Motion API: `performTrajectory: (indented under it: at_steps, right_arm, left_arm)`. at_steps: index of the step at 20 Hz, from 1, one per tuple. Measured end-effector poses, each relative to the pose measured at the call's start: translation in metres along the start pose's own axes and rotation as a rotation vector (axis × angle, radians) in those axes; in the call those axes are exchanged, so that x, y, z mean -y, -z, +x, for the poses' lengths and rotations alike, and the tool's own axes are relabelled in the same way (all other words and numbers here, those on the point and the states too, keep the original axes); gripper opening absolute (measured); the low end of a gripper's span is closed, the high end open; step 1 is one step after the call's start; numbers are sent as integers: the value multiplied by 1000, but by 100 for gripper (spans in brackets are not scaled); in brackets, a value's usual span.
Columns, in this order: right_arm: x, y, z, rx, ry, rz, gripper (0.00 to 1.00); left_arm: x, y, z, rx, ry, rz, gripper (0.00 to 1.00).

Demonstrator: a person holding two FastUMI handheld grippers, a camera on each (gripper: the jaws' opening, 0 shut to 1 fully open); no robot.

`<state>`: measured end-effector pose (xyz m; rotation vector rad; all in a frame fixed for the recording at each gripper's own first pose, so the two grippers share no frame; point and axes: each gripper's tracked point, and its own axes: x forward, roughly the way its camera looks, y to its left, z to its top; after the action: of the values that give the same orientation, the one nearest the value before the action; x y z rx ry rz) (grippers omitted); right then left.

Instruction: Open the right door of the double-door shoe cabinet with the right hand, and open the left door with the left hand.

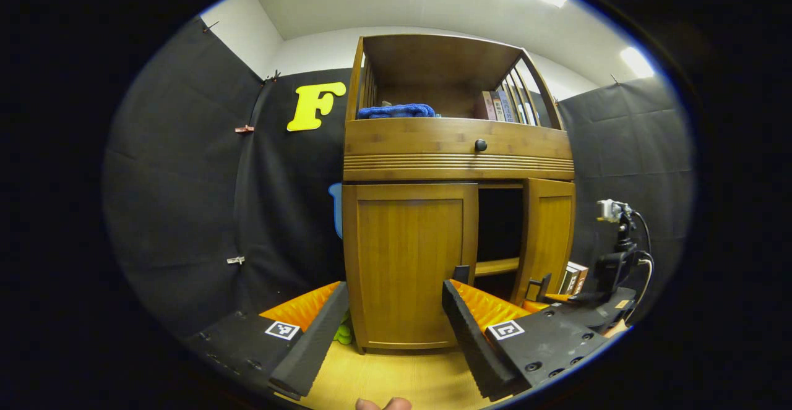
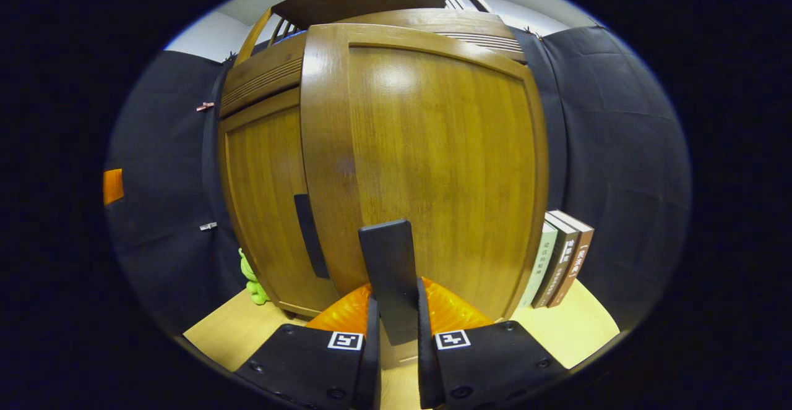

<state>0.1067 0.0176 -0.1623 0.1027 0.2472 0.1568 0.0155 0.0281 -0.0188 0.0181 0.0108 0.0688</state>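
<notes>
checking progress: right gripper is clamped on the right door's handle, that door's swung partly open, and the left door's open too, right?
Not quite: the left door is shut, as the left gripper view shows. The right gripper does clamp the handle of the partly open right door.

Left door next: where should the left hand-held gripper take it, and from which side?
Grip the dark flat handle near the left door's inner edge, beside the gap left by the open right door. It stands vertical and sticks out, so come straight from the front with the left hand-held gripper, one finger on each side.
</notes>
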Motion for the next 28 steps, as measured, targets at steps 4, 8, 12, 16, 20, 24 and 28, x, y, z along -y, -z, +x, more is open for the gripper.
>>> performTrajectory:
  at_steps: [4,8,12,16,20,24,28]
  right_arm:
    - [28,2,-35,-12,20,2,28]
    - [58,2,-61,-20,56,-13,27]
    - [79,-5,-80,-12,69,-24,27]
    - [95,-5,-88,-14,83,-61,27]
    - [110,-4,-94,-22,92,-17,26]
    - [140,-6,-102,-16,146,-8,26]
    - [173,-9,-108,-13,190,15,18]
  left_arm:
    - [16,-1,-3,7,17,2,95]
    - [38,-2,-2,11,52,-2,95]
    - [57,-1,3,9,79,-10,95]
    - [75,5,9,-1,104,-10,95]
    - [88,7,18,-5,121,-9,92]
    - [97,9,29,-11,128,-20,92]
    - [105,13,41,-18,133,-20,95]
